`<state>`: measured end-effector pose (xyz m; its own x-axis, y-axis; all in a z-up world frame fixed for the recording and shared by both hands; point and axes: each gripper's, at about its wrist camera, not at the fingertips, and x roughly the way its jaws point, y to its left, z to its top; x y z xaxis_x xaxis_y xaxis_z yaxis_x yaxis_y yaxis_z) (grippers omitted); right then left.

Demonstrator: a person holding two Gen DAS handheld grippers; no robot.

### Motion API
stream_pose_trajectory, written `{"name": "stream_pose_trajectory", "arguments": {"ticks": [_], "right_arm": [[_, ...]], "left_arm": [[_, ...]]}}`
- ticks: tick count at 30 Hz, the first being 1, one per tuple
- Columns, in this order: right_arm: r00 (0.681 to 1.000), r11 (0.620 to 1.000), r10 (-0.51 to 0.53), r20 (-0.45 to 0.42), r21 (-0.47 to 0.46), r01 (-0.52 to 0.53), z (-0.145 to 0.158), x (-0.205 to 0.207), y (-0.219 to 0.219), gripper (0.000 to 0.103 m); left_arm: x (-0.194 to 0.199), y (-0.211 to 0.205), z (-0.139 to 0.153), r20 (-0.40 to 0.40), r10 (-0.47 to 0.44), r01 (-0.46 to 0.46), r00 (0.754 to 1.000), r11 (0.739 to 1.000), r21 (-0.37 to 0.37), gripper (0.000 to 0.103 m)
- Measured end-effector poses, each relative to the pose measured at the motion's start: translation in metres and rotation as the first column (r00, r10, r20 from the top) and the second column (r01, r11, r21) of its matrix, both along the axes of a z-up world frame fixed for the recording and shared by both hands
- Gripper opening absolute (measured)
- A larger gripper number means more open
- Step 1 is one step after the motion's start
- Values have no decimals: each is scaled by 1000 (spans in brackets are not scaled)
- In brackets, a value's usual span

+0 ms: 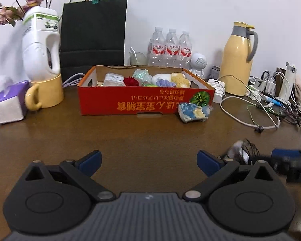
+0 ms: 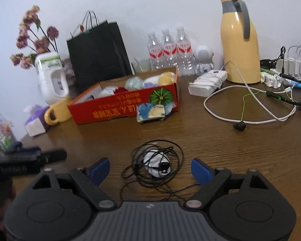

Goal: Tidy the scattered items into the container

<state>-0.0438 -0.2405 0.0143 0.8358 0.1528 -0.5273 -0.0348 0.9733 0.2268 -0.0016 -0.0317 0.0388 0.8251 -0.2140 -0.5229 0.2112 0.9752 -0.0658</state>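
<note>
Left gripper (image 1: 149,163) spread and empty, red box (image 1: 130,102) mid-table already pretty full, blue-yellow sponge (image 1: 193,111) leaning on its front, right gripper (image 2: 150,169) spread around the earphone tangle (image 2: 155,163), so two-ish items left I'd guess.

In the left wrist view the right gripper (image 1: 291,160) is blurred and cut off by the edge; the earphone tangle (image 1: 242,150) beside it is blurred.

A brown wood-grain table (image 1: 142,132) spreads ahead of the gripper and runs to a plain white wall (image 1: 180,6) at the far side. Soft, even light leaves faint shadows on the wall.
</note>
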Motion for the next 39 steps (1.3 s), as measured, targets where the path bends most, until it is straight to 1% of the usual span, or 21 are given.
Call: {"name": "stream_pose_trajectory", "arguments": {"ticks": [3,5,10,11,12,13,14,15,17,19,21,24,25,27,28,30,32,34,36,37,39], "right_arm": [[1000,999,0,-12,-36,0,-2,10,1,79],[1000,998,5,-15,-58,-6,-1,15,1,66],[998,996,38,-43,-76,-41,-1,24,3,65],[998,996,46,-46,-73,-49,-1,24,3,61],[997,996,56,-49,-66,-60,-1,25,3,56],[996,996,68,-54,-60,-71,-2,26,3,40],[996,995,77,-55,-57,-80,-2,27,3,31],[995,994,87,-49,-57,-90,-1,26,3,30],[992,989,122,-37,-77,-125,2,25,5,19],[988,983,152,-35,-103,-155,4,22,7,19],[985,978,171,-39,-118,-174,3,21,7,18],[985,981,169,-40,-87,-172,3,18,0,17],[986,984,163,-39,-62,-166,3,18,-4,17],[989,989,146,-39,1,-146,2,18,-15,17],[990,990,138,-41,31,-136,1,18,-21,17],[991,988,130,-44,84,-126,-1,18,-31,17],[991,986,123,-46,116,-117,-2,18,-38,17],[991,983,127,-47,136,-120,-4,18,-42,17],[990,980,131,-49,160,-121,-6,19,-44,17],[990,978,133,-52,170,-122,-7,20,-46,17],[988,972,142,-56,196,-128,-9,20,-49,17]], "left_arm": [[19,-5,1,-14,-13,12,1000,1000,-7,103],[28,-9,0,-18,-23,23,1000,1000,-1,103],[41,-19,-10,-47,-65,65,997,998,-1,103],[42,-21,-11,-50,-84,84,995,996,-8,103],[42,-23,-12,-52,-103,102,993,995,-15,102],[41,-26,-12,-48,-131,130,990,991,-23,101],[39,-28,-13,-42,-156,155,987,987,-27,100],[38,-31,-13,-36,-181,180,983,983,-28,98],[38,-37,-13,-26,-225,224,974,974,-36,85],[43,-46,-13,-36,-280,279,959,960,-35,68],[47,-57,-12,-47,-345,344,937,938,-34,61],[44,-74,-12,-34,-475,475,879,880,-6,61],[41,-80,-14,-24,-499,500,866,866,13,57],[39,-91,-17,-16,-520,520,854,852,60,57],[39,-94,-18,-19,-527,527,850,847,68,53],[38,-96,-20,-30,-554,554,832,830,59,51],[37,-100,-23,-42,-578,579,815,811,82,46],[34,-107,-25,-44,-606,606,794,785,130,38],[32,-114,-28,-55,-631,630,774,757,175,35],[33,-119,-29,-74,-634,635,769,747,197,34],[36,-122,-32,-89,-638,641,765,740,202,32]]}}
